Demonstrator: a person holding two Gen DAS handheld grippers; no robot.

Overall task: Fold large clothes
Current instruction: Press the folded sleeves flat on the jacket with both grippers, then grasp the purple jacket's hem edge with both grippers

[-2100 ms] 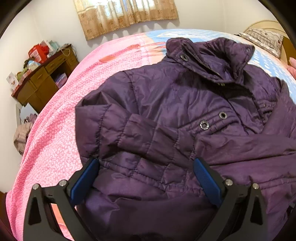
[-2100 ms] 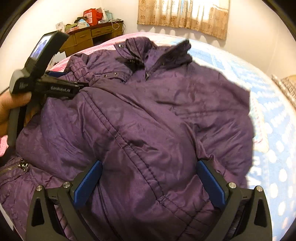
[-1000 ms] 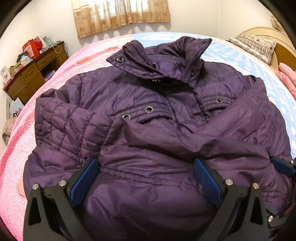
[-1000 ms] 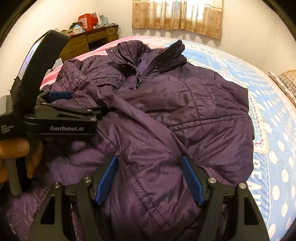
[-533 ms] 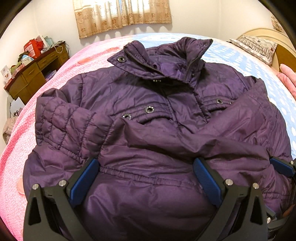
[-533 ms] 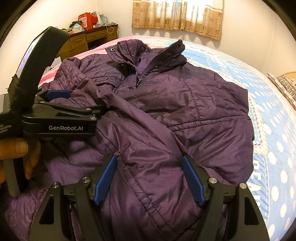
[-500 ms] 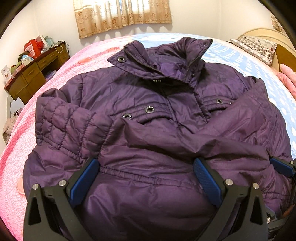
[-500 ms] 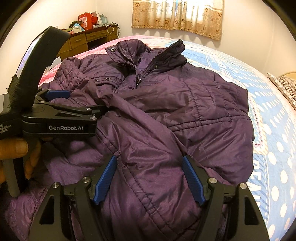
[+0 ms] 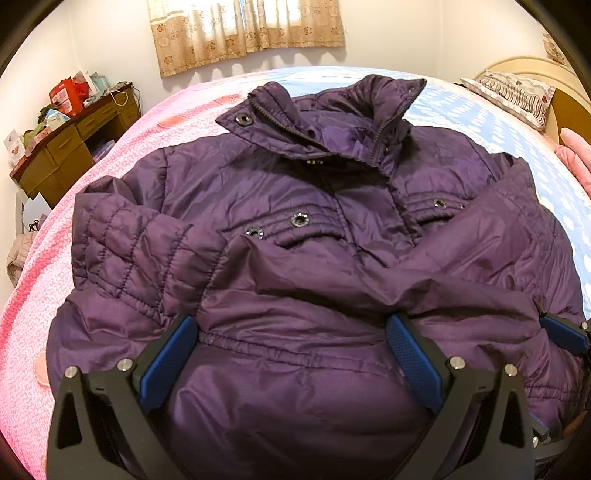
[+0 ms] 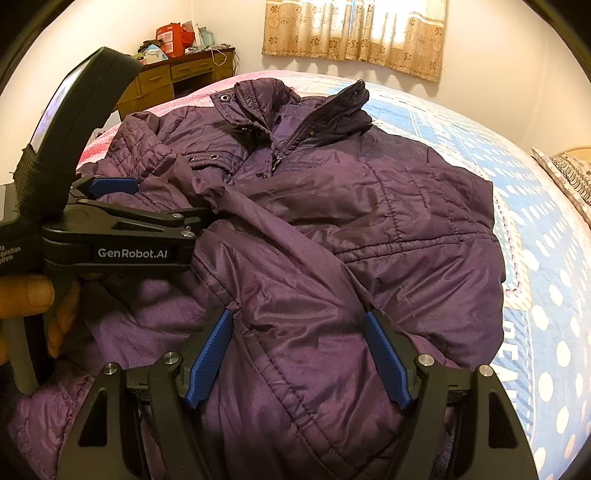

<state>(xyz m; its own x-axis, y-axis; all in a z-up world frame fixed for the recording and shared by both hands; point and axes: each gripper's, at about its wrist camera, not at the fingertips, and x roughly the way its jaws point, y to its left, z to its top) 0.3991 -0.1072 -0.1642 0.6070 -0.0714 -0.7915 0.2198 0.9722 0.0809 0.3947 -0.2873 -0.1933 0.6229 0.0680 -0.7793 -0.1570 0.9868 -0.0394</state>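
A: Purple quilted jacket, shiny nylon-like shell, lies front-up across the bed, filling the middle of both views. Stand collar toward the top of frame, zip partly undone, metal snaps on the chest.

B: Sleeves?

A: One ribbed, stitched cuff sits at centre left of the left wrist view, folded over the chest. A long smooth sleeve crosses the body diagonally in the right wrist view.

B: Any writing?

A: "GenRobot.AI" in white on the black body of the left gripper, centre left of the right wrist view. A partial label at the far left edge; not fully readable.

B: Claws?

A: Left gripper: blue ribbed pads wide apart over the lower jacket, nothing pinched. Right gripper: pads parted, fabric bulging between them, not clamped.

B: Surroundings?

A: Pink speckled bedspread lower left, blue polka-dot cover right. Brown wooden desk upper left, cluttered. Beige patterned curtain at top.
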